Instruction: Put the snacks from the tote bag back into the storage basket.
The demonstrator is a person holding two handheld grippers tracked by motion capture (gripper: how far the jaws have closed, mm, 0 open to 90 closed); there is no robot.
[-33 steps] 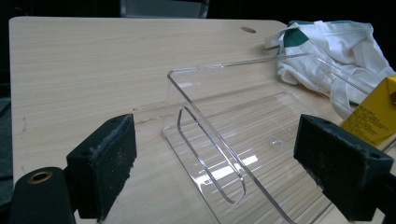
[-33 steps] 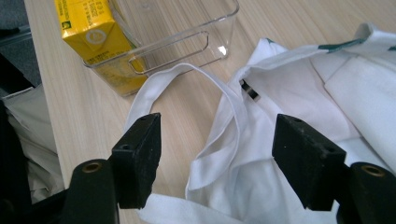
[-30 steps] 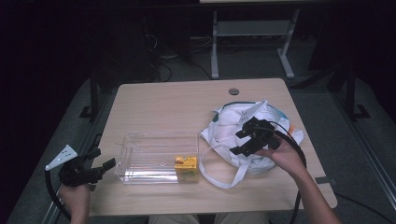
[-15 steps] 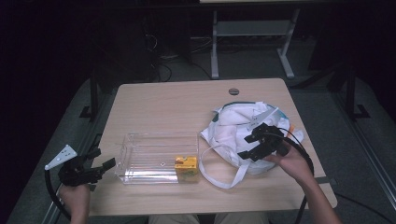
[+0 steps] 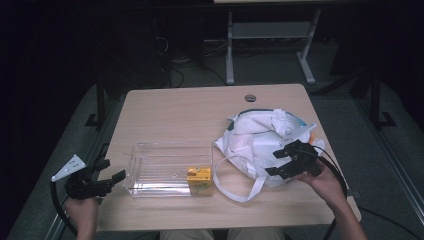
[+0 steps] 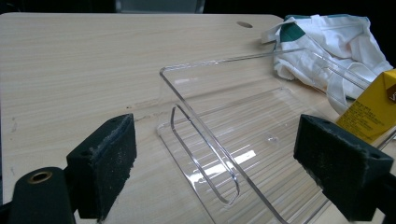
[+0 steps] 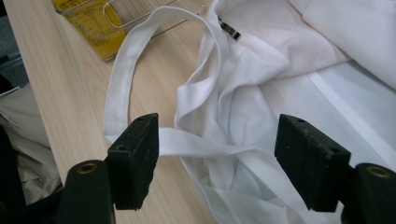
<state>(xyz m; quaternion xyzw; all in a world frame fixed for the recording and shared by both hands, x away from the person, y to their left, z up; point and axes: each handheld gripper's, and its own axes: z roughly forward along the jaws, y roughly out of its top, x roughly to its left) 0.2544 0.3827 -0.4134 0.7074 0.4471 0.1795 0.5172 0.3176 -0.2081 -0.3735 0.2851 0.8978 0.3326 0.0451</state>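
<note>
While the left gripper [image 5: 107, 181] waits off the near left edge of the pale wooden surface [image 5: 190, 112], jaws wide apart and nothing between them, aimed at the end wall of the clear plastic tray [image 5: 170, 167], the right gripper [image 5: 280, 161] has slid back toward the person and sunk a little compared with a second ago, leaving the top of the crumpled white cloth tote bag [image 5: 260, 142] for its near edge. Its jaws have just been opening and stand apart over the fabric, pressing on nothing. To my eye that means a fresh hold on the bag is being lined up, probably at a strap or the mouth. From above, the bag sits on the right half of the surface, just beside the tray, with a small yellow carton [image 5: 199, 179] in the tray's near right corner. The right gripper view adds what the high view blurs: the white strap [image 7: 196, 145] runs straight across between the jaws.
</note>
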